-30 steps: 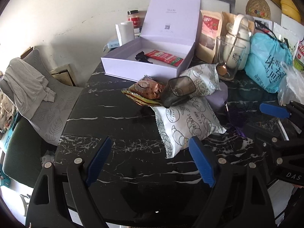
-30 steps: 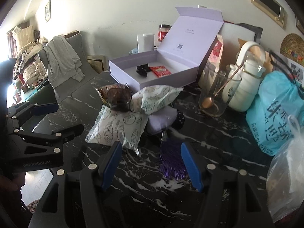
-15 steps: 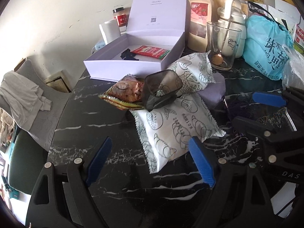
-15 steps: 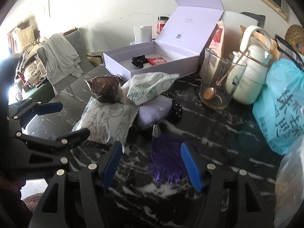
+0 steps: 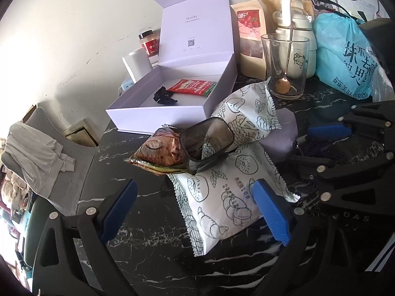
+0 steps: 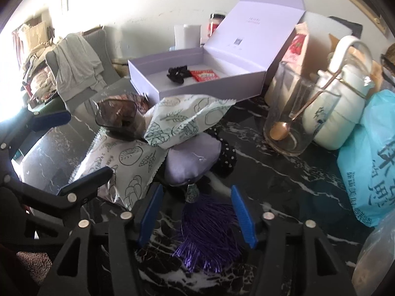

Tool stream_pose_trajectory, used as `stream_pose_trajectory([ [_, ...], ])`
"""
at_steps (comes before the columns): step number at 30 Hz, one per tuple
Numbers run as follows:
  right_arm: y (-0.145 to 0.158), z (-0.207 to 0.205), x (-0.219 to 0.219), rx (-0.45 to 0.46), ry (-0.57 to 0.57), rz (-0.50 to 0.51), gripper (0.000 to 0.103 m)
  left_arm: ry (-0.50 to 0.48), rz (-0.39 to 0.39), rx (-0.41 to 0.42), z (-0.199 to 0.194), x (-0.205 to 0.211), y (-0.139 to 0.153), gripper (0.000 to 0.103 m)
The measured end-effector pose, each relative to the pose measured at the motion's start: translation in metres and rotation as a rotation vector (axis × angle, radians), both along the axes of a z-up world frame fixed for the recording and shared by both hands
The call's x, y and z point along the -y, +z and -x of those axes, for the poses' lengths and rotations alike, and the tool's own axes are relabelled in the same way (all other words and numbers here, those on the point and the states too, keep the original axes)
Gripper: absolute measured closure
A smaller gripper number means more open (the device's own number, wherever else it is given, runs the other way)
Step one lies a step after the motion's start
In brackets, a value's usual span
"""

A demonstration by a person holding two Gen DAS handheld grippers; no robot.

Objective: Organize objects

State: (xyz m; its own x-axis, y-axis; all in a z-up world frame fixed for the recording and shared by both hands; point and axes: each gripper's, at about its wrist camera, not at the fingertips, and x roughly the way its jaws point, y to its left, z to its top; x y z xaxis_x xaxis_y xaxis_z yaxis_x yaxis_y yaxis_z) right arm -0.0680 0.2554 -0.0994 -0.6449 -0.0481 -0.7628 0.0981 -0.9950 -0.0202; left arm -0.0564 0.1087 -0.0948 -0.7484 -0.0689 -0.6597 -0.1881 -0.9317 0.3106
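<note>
On the black marble table lies a pile: two white snack bags, dark sunglasses, a brown snack packet and a lilac pouch with a purple tassel. My left gripper is opening, with the near white bag between its blue pads and the left pad well clear of it. My right gripper is closing around the tassel, and a gap still shows at the left pad. Behind stands an open lilac box holding a red sachet and a black clip.
A glass with a spoon, a white jug and a blue plastic bag crowd the right side. Snack pouches and a jar stand at the wall. A chair draped with grey cloth is at the left.
Both grippers have come closer to the pile and lower. The left jaws have spread wider around the white bag. The right jaws have narrowed around the purple tassel.
</note>
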Motion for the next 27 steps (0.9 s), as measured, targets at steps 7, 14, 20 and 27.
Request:
stream_pose_trajectory([
  [7,-0.013,0.01,0.003,0.07,0.024,-0.005,0.085,-0.016,0.037,-0.032,0.003,-0.009,-0.003,0.004],
  [14,-0.013,0.009,0.0,0.077,0.026,0.0,0.092,-0.021,0.044,-0.034,0.01,-0.012,-0.005,0.0],
  [20,-0.013,0.006,-0.006,0.084,0.016,0.012,0.092,-0.019,0.054,-0.03,0.013,-0.016,-0.007,0.0],
  [27,-0.013,-0.008,-0.016,0.079,-0.006,0.03,0.092,0.03,-0.066,0.036,0.018,-0.001,-0.005,0.001],
])
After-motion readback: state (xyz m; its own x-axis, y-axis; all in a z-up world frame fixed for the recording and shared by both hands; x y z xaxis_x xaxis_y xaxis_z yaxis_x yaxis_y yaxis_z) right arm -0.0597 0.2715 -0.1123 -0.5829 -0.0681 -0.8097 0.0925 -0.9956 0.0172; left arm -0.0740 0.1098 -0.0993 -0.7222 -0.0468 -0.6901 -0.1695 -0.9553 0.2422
